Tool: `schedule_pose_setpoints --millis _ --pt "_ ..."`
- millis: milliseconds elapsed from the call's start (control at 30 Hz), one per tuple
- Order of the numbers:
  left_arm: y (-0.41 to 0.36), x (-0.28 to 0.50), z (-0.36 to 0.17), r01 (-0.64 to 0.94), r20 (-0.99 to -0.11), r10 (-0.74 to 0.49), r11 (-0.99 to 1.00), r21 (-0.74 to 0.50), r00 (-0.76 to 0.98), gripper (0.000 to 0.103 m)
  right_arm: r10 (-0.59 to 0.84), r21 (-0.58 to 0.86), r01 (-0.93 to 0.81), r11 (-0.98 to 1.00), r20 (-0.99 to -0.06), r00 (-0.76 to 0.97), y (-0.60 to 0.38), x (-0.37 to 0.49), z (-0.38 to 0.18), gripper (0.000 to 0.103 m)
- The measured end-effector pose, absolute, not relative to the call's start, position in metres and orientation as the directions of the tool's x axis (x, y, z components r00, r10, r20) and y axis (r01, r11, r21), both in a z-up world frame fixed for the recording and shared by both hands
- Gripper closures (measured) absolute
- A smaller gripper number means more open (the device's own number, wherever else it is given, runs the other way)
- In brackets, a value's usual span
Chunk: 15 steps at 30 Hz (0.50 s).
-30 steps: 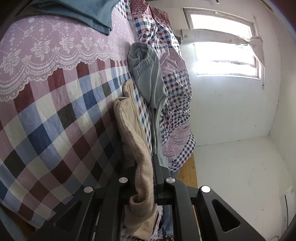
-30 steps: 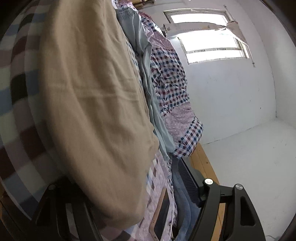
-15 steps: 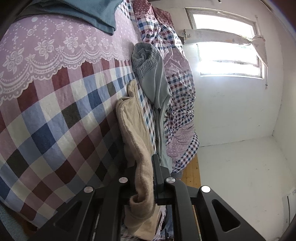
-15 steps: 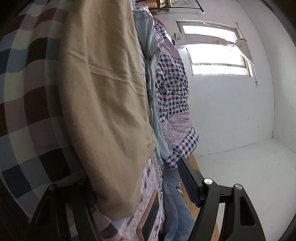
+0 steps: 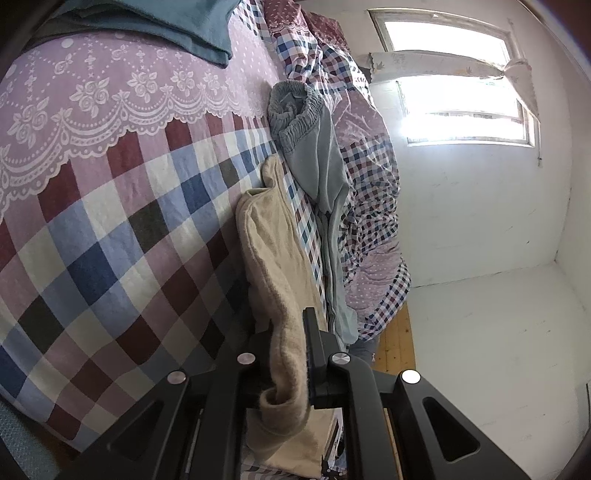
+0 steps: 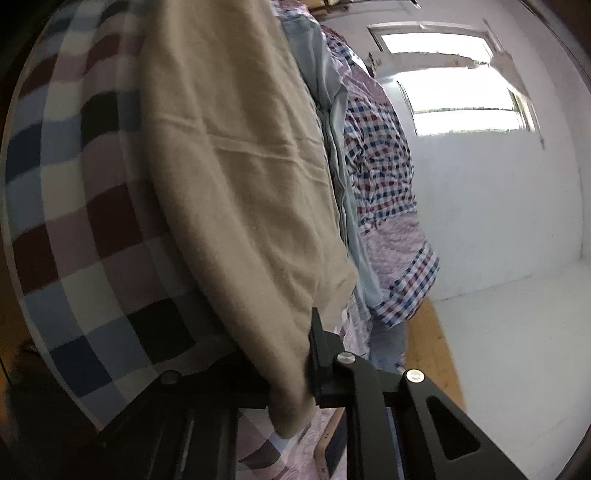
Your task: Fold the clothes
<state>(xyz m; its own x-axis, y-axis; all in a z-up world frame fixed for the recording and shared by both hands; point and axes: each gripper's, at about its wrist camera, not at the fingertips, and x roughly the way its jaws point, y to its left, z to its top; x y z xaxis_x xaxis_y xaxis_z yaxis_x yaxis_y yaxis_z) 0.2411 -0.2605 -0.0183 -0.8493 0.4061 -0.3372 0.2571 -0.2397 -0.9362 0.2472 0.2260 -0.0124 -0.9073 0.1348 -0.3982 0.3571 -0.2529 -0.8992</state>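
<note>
Pinching one end of the beige garment [image 5: 275,258], your left gripper [image 5: 288,354] looks along its length across the checked bed [image 5: 110,229]. In the right view, your right gripper [image 6: 291,369] is closing its fingers on the near hem, the cloth running straight ahead.

Bed [image 5: 110,236] spread with a checked cover in red, blue and white, edged with a mauve lace-print band. Lying on it: a beige garment [image 5: 273,251] along the near edge, grey sweatpants [image 5: 317,162] just beside, a folded teal cloth [image 5: 177,22] at the far end. Heaped beyond the sweatpants, a small-check quilt [image 5: 373,192] spilling over the side.
</note>
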Motion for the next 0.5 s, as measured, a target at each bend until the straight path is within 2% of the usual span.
schedule_pose_setpoints --millis 233,500 --pt "-0.260 0.244 -0.015 0.230 -0.317 0.410 -0.247 -0.941 -0.856 0.094 0.123 -0.880 0.310 -0.359 -0.374 -0.919 0.228 0.246 0.022 0.091" --pt "-0.255 0.251 0.009 0.157 -0.274 0.442 -0.283 -0.946 -0.854 0.095 0.103 -0.883 0.270 -0.383 -0.332 -0.938 0.226 0.260 0.053 0.092"
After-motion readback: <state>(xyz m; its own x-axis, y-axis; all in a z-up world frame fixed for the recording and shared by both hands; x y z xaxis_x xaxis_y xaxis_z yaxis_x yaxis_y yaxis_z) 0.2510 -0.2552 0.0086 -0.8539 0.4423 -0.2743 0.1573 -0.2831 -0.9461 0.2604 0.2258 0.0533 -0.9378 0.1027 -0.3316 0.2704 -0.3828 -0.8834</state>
